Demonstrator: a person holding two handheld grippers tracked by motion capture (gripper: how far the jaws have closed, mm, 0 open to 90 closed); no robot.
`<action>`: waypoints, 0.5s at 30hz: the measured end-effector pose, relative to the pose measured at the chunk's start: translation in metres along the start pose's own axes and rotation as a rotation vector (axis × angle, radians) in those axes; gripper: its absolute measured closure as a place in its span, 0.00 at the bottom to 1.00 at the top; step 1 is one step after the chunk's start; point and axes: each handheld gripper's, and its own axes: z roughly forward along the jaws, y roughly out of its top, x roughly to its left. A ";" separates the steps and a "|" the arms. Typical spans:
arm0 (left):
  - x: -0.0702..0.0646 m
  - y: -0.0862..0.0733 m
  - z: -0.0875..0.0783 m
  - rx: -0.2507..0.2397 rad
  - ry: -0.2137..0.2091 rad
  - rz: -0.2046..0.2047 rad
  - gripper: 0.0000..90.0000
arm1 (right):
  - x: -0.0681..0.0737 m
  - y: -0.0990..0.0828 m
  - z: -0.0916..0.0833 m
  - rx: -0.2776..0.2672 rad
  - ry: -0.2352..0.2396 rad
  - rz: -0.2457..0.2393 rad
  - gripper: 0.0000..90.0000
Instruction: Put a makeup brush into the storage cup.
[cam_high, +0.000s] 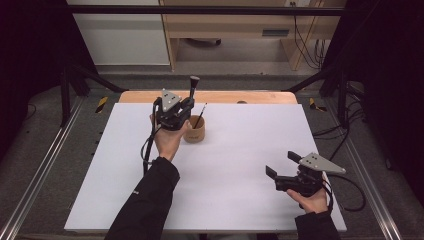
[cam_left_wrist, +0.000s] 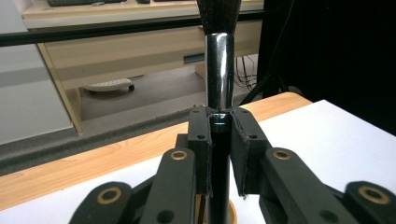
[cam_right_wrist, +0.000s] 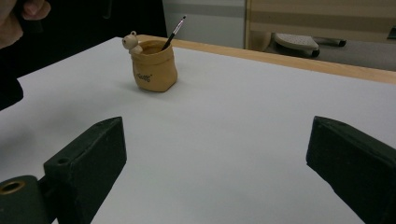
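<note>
My left gripper (cam_high: 186, 106) is shut on a black makeup brush (cam_high: 192, 86), held upright with its bristle head on top. Along the left gripper's own view, the brush's silver ferrule (cam_left_wrist: 219, 70) rises between the closed pads (cam_left_wrist: 201, 140), and the black handle runs down toward a tan rim below. A tan sack-shaped pot (cam_high: 194, 129) stands on the white sheet just right of my left hand; a thin brush (cam_high: 200, 115) leans in it. The same pot (cam_right_wrist: 153, 65) has a small bear figure on its rim. My right gripper (cam_high: 283, 164) hovers open at the near right, nothing between its pads (cam_right_wrist: 88, 158).
A white sheet (cam_high: 240, 155) covers most of the wooden table (cam_high: 220, 96). A light wooden desk (cam_high: 235, 25) and cables stand beyond the far edge. Dark frame bars run along both sides.
</note>
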 end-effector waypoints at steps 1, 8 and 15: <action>0.000 -0.001 0.003 0.002 0.001 -0.003 0.88 | 0.000 0.000 0.000 0.000 0.001 0.002 0.06; 0.002 -0.002 0.014 0.013 0.009 -0.006 0.88 | 0.000 0.000 0.000 0.001 0.002 0.003 0.06; 0.002 -0.005 0.026 0.021 0.016 -0.003 0.88 | -0.001 0.000 -0.001 -0.003 0.002 0.005 0.06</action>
